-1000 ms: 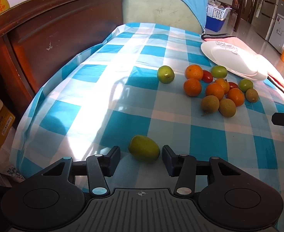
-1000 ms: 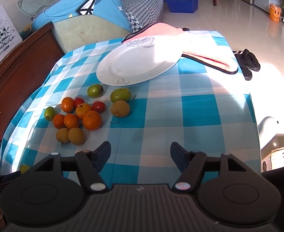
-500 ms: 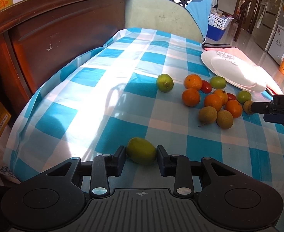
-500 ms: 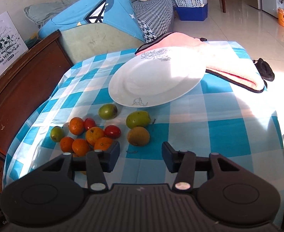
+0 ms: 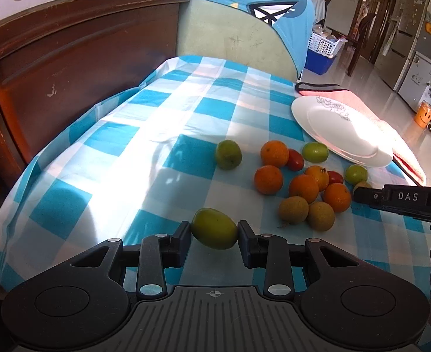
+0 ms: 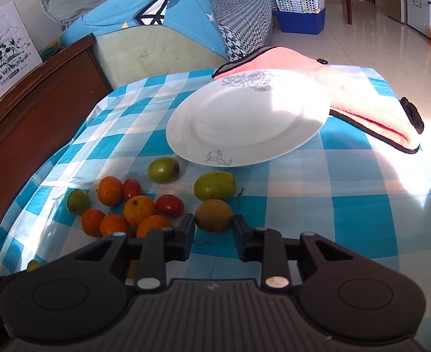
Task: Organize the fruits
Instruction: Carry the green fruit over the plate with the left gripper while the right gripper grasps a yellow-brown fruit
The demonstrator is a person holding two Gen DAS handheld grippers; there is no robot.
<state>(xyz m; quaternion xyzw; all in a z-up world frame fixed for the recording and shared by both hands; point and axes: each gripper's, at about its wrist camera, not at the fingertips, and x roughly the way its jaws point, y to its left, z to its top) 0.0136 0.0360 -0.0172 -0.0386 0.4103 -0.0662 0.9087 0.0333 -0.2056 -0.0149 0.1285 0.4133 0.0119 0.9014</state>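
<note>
My left gripper (image 5: pixel 214 231) is shut on a green oval fruit (image 5: pixel 214 228) and holds it just above the checked cloth. A pile of oranges (image 5: pixel 268 179), brown fruits (image 5: pixel 293 209), red tomatoes (image 5: pixel 295 159) and green fruits (image 5: pixel 228 154) lies ahead to the right. A white plate (image 5: pixel 341 130) sits beyond the pile. My right gripper (image 6: pixel 212 230) has its fingers on both sides of a brown round fruit (image 6: pixel 214 215) on the cloth, touching or nearly touching it. The plate (image 6: pixel 247 120) shows ahead of it, with a green fruit (image 6: pixel 214 185) in between. The right gripper's side shows in the left view (image 5: pixel 406 201).
A pink towel (image 6: pixel 362 99) lies under the plate's far side, near the table's right edge. A dark wooden headboard (image 5: pixel 77 58) runs along the left. A blue-covered sofa (image 6: pixel 157 29) stands behind the table. The table drops off at the near edge.
My left gripper closed on the green oval fruit and lifted it slightly. My right gripper moved forward to the pile and narrowed around the brown fruit.
</note>
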